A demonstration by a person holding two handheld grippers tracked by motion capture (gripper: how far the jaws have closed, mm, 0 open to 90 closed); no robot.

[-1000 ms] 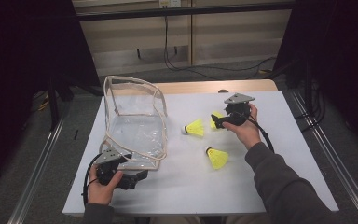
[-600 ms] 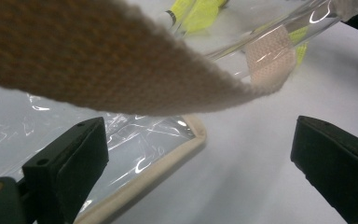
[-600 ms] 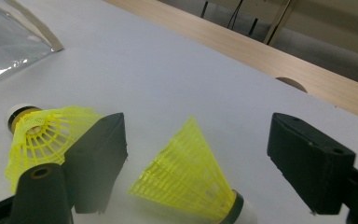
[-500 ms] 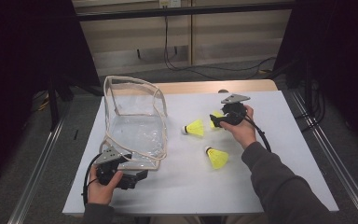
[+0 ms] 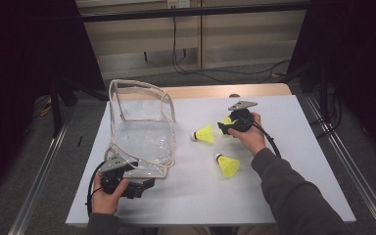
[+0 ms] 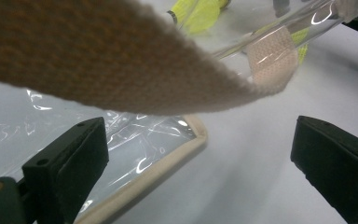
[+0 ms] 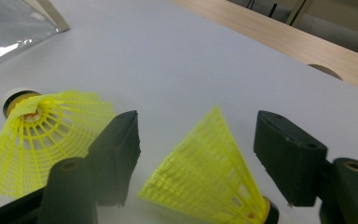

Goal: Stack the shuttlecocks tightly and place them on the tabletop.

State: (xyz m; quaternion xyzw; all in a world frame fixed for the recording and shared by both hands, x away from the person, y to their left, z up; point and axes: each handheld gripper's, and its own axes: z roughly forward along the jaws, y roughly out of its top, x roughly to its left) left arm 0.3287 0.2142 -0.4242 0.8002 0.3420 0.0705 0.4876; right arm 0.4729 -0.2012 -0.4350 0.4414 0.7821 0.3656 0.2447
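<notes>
Three yellow shuttlecocks lie on the white table. My right gripper straddles the far one. In the right gripper view its jaws have just been closing and stand open on either side of that shuttlecock, whose skirt nearly fills the gap. A second shuttlecock lies just left of the jaws, a third nearer the person. My left gripper is open at the front corner of a clear plastic bag. The bag's beige trim runs between its jaws.
A beige strap of the bag hangs across the top of the left gripper view. A wooden strip borders the table's far edge. Metal rails run along both sides, and cables lie on the floor behind.
The right gripper's jaws have narrowed around the far shuttlecock, and that hand has edged slightly left. The left gripper and the bag have stayed put.
</notes>
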